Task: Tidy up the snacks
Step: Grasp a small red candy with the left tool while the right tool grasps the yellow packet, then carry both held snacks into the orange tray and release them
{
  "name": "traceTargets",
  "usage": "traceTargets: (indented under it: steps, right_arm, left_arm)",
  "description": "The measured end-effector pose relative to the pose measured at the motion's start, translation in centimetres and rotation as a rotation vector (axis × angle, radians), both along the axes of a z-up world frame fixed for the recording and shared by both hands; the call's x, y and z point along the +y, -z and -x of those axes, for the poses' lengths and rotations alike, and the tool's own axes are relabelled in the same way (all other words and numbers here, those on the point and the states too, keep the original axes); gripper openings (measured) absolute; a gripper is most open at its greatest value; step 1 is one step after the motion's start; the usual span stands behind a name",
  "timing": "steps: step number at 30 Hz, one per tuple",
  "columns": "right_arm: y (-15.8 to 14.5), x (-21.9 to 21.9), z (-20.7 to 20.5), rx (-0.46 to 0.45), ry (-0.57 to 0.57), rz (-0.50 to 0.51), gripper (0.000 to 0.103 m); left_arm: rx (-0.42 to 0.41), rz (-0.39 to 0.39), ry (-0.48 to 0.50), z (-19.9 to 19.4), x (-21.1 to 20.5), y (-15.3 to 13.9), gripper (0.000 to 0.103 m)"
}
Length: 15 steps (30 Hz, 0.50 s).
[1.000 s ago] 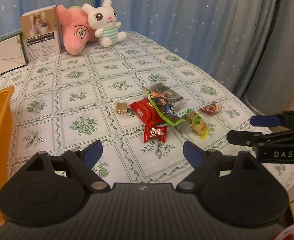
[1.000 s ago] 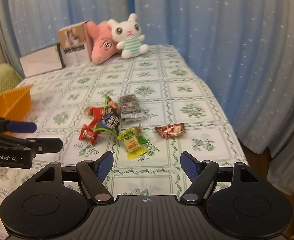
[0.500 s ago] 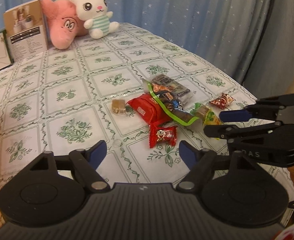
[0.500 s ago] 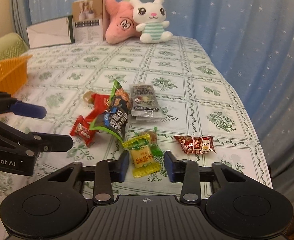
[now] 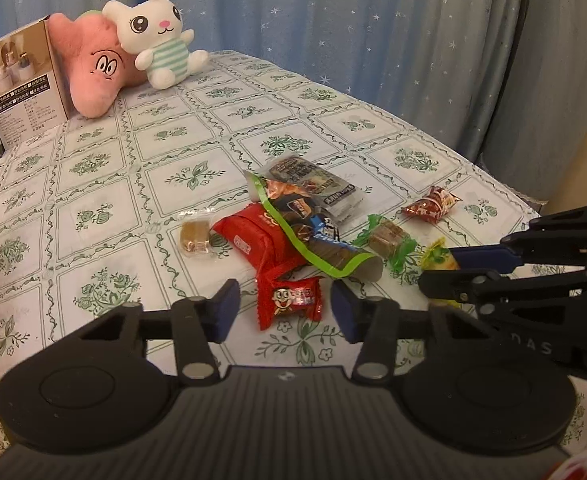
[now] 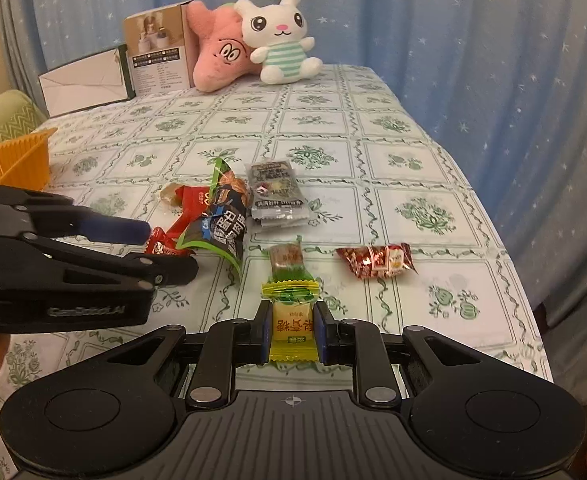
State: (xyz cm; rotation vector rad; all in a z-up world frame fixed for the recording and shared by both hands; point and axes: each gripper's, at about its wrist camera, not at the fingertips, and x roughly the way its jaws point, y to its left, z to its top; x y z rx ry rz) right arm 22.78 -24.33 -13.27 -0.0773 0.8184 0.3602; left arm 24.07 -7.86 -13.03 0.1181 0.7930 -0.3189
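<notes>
Right gripper (image 6: pixel 292 333) pinched onto yellow candy (image 6: pixel 292 330), just beside the snack pile (image 6: pixel 221 216). Left gripper (image 5: pixel 285 310) spread wide, empty, straddling small red packet (image 5: pixel 289 300). Orange basket (image 6: pixel 13 160) left of pile; contents unseen.

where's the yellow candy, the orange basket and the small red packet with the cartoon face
yellow candy (image 6: pixel 292 330), right wrist view, printed front
orange basket (image 6: pixel 15 159), right wrist view, slatted wall
small red packet (image 5: pixel 289 299), left wrist view, cartoon face

Blue starred curtains (image 6: pixel 473 60) behind counter (image 6: pixel 413 168) in green-patterned cloth; green cushioned seat (image 6: pixel 1 116) alongside; warm indoor light.
</notes>
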Motion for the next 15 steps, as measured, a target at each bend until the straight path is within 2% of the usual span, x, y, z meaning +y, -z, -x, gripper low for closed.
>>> traceTargets:
  steps: [6,7,10,15]
  right_arm:
    - [0.1,-0.3,0.5,0.011,0.016,-0.011,0.022]
    - [0.1,-0.3,0.5,0.013,0.017,-0.014,0.022]
    - [0.1,-0.3,0.5,0.015,0.02,-0.018,0.022]
    - [-0.3,-0.4,0.8,0.017,0.029,-0.025,0.022]
  left_arm:
    - [-0.004,-0.01,-0.021,0.0,-0.1,0.3,0.037]
    - [-0.003,-0.01,-0.025,0.0,-0.1,0.3,0.032]
    - [0.003,0.0,-0.032,0.1,0.2,0.2,0.024]
    - [0.007,0.023,-0.048,0.8,1.1,-0.5,0.022]
